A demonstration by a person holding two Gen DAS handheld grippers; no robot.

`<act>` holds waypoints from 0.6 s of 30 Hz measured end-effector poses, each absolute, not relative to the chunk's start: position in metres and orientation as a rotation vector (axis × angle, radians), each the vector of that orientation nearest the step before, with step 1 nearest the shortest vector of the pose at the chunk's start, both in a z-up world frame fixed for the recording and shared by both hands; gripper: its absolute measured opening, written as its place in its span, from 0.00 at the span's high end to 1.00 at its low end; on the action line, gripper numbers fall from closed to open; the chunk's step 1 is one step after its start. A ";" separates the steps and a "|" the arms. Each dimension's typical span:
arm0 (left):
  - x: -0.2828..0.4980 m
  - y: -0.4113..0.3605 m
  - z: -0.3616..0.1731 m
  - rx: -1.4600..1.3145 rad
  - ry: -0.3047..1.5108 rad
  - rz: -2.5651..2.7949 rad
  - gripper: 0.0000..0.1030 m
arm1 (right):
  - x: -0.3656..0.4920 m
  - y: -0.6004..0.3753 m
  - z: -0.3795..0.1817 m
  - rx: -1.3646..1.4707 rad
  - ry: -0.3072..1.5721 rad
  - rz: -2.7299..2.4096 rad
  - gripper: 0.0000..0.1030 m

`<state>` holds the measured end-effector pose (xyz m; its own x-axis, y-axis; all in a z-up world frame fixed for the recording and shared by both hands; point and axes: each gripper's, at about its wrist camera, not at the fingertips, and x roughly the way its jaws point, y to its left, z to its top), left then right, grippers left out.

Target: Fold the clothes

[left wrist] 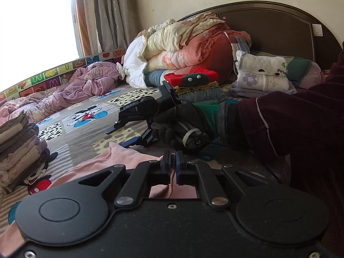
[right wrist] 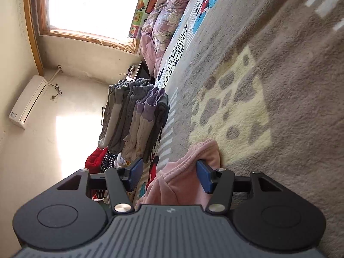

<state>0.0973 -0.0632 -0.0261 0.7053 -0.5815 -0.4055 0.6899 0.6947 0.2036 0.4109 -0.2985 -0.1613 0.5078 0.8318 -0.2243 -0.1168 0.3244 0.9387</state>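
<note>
Cartoon-print blanket (right wrist: 279, 86) on bed, left tool (left wrist: 174, 164) clamping pink garment (left wrist: 90, 165), right tool (right wrist: 169, 175) apart.

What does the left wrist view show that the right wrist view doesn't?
Left wrist only: the dark wooden headboard, heaped quilts, the right gripper in a black-gloved hand, and the left gripper shut on the pink garment.
Right wrist only: the white wall unit and the right gripper's blue-padded fingers standing apart astride the garment's hem.
Both: the pink garment, the grey-and-lilac folded stack, the cartoon-print blanket.
</note>
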 end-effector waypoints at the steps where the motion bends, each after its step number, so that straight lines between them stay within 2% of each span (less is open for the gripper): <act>1: 0.095 -0.065 -0.028 0.368 0.328 -0.739 0.98 | 0.411 -0.300 -0.160 1.061 0.816 0.716 0.45; 4: 0.094 -0.068 -0.035 0.379 0.348 -0.767 0.98 | 0.411 -0.303 -0.161 1.074 0.810 0.710 0.42; 18: 0.094 -0.087 -0.059 0.478 0.443 -0.853 0.98 | 0.407 -0.300 -0.157 0.978 0.786 0.685 0.42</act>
<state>0.0940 -0.0868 -0.0593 0.5813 -0.6021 -0.5473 0.7941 0.5664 0.2203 0.4073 -0.3000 -0.1574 0.5430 0.7975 -0.2630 -0.1512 0.4009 0.9035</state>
